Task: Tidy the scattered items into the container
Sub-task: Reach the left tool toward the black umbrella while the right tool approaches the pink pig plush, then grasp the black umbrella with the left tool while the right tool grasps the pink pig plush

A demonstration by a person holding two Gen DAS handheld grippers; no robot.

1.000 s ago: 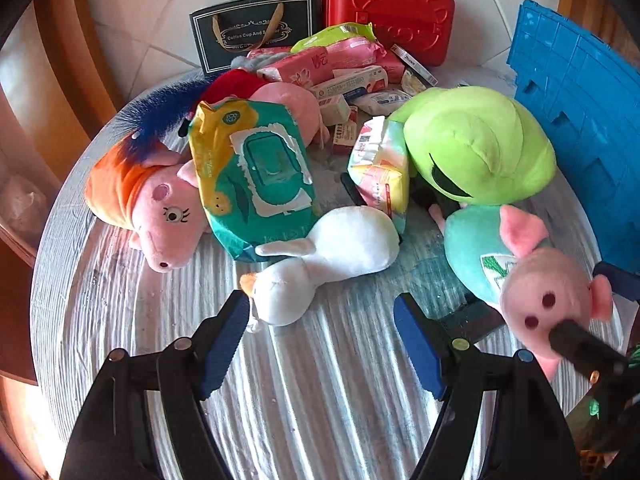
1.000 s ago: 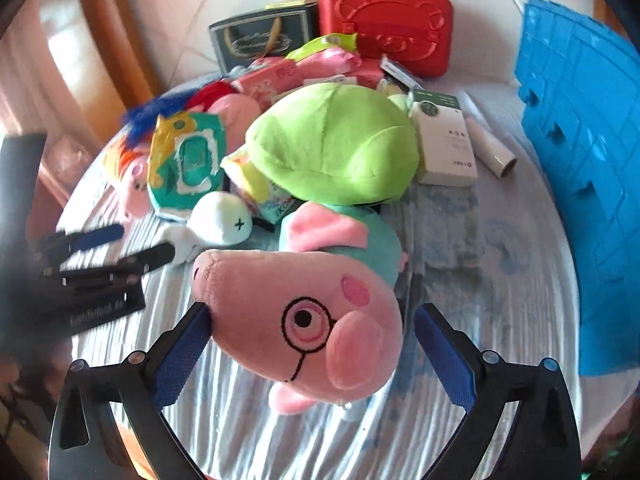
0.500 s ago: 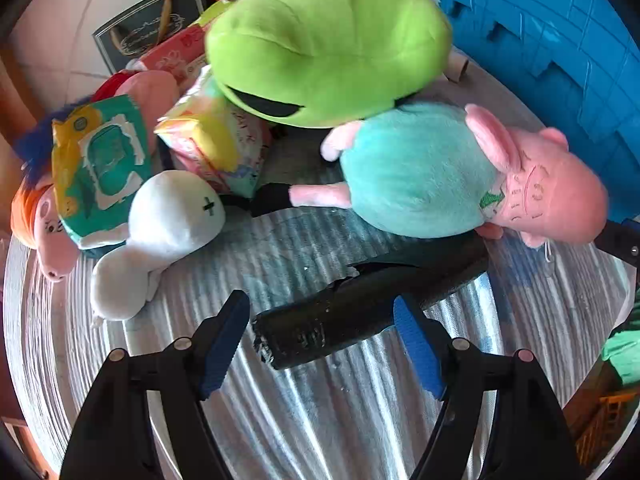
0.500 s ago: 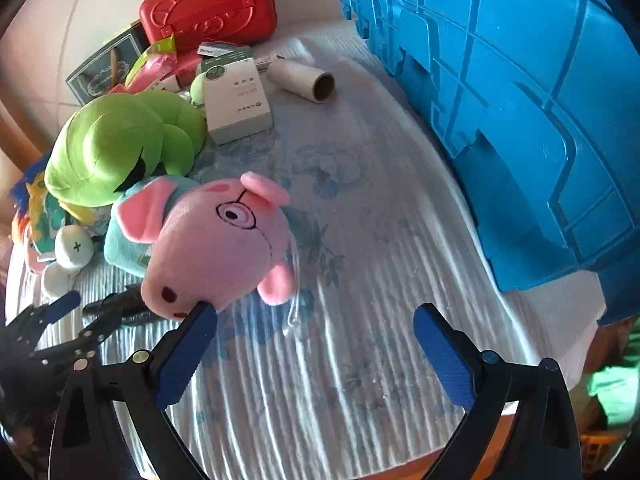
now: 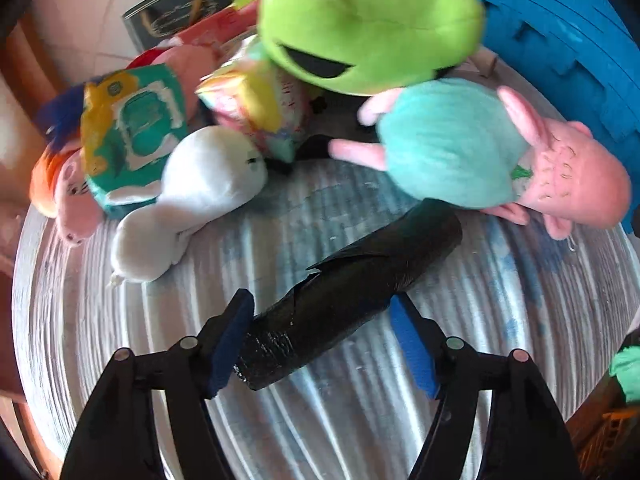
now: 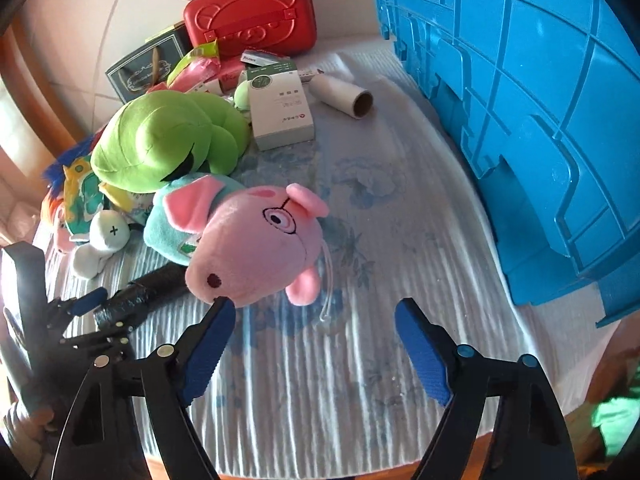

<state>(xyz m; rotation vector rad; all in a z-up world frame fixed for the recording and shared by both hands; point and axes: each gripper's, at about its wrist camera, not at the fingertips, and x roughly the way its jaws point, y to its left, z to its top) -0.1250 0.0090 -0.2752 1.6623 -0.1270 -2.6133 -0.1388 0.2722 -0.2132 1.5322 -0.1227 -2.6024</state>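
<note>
On a round table draped in a blue-flowered cloth [image 6: 360, 216], one black roll [image 5: 352, 300] lies slantwise between the spread fingers of the left gripper [image 5: 320, 340]; the left pad touches its near end, the right pad sits just beside it. At 1 o'clock of the roll lies one pink pig plush in a teal shirt [image 5: 472, 148], its snout resting against the left fingertip of the right gripper [image 6: 316, 344], whose jaws stand wide apart with nothing between them. One green plush [image 5: 368, 20] leans at 12 o'clock of the pig, one white plush [image 5: 192, 196] at 10 o'clock of the roll, and one orange-haired pink plush [image 5: 60, 184] at the table's 9 o'clock edge, partly under one green wipes pack [image 5: 132, 136]. At the 3 o'clock side stands one blue crate [image 6: 540, 112]. Farther back sit one white box [image 6: 280, 108], one cardboard tube [image 6: 344, 96], one red case [image 6: 252, 20] and one dark gift bag [image 6: 148, 72].
</note>
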